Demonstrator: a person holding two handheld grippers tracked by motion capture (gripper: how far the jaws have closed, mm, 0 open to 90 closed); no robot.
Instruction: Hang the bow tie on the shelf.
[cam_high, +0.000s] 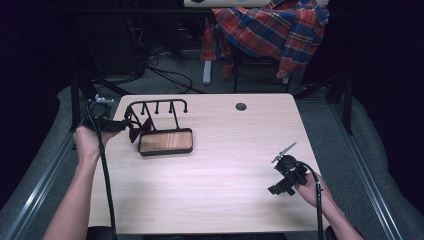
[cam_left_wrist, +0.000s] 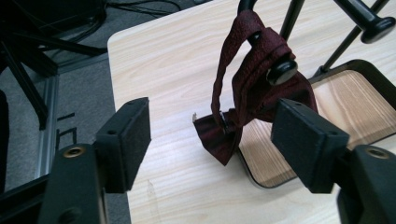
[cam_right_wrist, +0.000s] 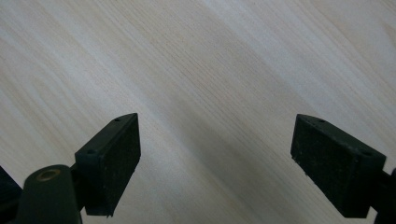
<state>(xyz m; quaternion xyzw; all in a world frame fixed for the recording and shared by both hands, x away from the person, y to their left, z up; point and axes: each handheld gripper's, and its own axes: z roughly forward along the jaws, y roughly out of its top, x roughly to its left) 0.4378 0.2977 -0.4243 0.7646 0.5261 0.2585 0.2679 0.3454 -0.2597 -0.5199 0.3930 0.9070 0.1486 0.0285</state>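
At the left of the high view, the left hand-held gripper (cam_left_wrist: 211, 135) stands released before a dark red bow tie (cam_left_wrist: 252, 88) hanging, seemingly by its strap, from a peg of the black rack (cam_high: 165, 142) on the desk (cam_high: 220, 190), while the right hand-held gripper (cam_right_wrist: 217, 158) gapes empty at lower right.

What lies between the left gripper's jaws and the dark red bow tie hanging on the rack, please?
Nothing: in the left gripper view, bare table separates the open left gripper from the bow tie.
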